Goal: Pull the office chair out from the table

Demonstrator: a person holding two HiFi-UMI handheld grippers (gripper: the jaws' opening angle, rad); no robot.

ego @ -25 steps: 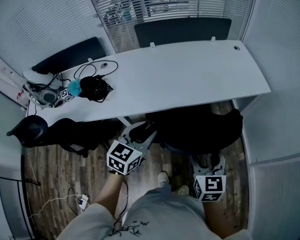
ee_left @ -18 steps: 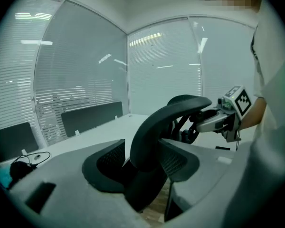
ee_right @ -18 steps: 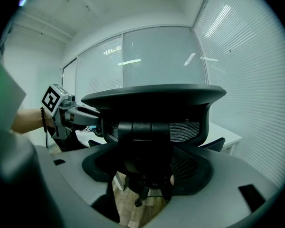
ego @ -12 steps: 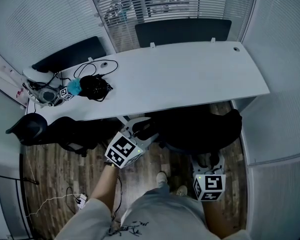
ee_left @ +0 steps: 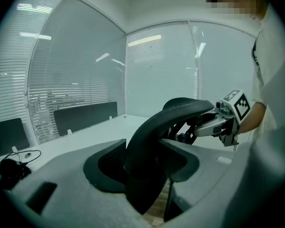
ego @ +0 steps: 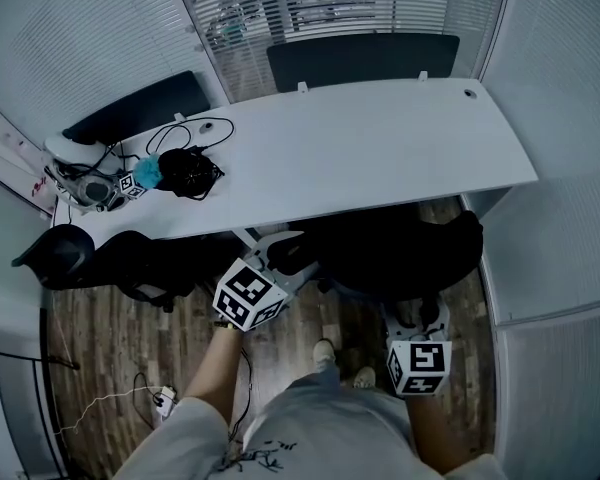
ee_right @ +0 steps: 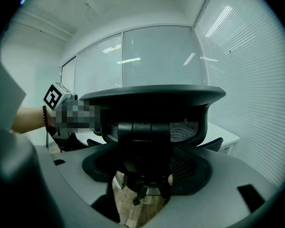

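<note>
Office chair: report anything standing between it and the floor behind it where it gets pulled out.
Only the person: their feet stand on the wooden floor right behind the office chair. The other black chair and the floor cable lie off to the left, out of its path.

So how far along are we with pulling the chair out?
Nothing done yet: the office chair sits tucked under the table. In hand: the left gripper has just been opening its jaws, the backrest edge between them; the right gripper straddles the spine, grip unclear. Left: grip and pull it out.
</note>
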